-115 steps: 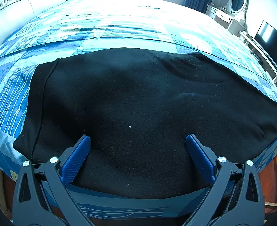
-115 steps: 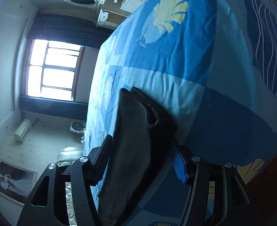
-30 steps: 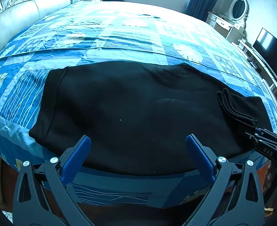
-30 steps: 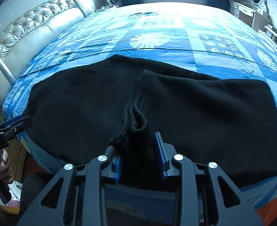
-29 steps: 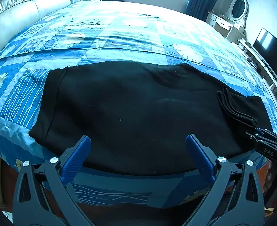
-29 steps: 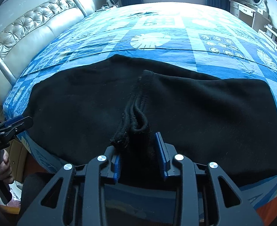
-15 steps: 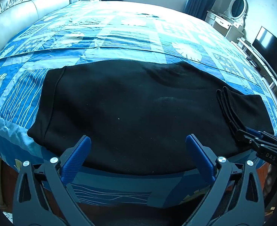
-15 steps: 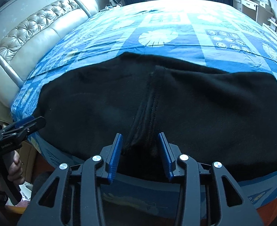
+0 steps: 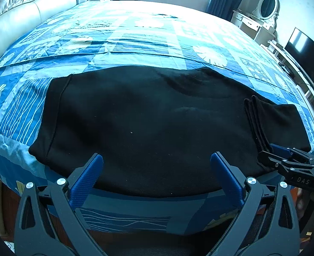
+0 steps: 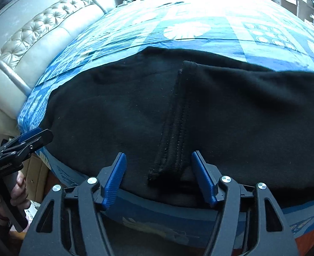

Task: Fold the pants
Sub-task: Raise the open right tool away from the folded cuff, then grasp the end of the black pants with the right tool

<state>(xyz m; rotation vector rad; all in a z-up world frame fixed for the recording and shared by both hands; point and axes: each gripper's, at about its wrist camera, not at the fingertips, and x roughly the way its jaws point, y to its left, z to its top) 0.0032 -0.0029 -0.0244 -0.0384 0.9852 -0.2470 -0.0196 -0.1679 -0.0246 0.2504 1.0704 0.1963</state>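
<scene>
The left gripper [image 9: 156, 166] is held wide apart, and the right gripper [image 10: 159, 171] is also spread apart around the folded-over cuff end. The black pants [image 9: 148, 123] are laid flat on the blue bed [image 9: 148, 32].

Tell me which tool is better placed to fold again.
Right, likely. The right tool is open and straddles the folded-over hem of the black pants, ready to regrip. The left tool is open over flat fabric, away from any edge.
</scene>
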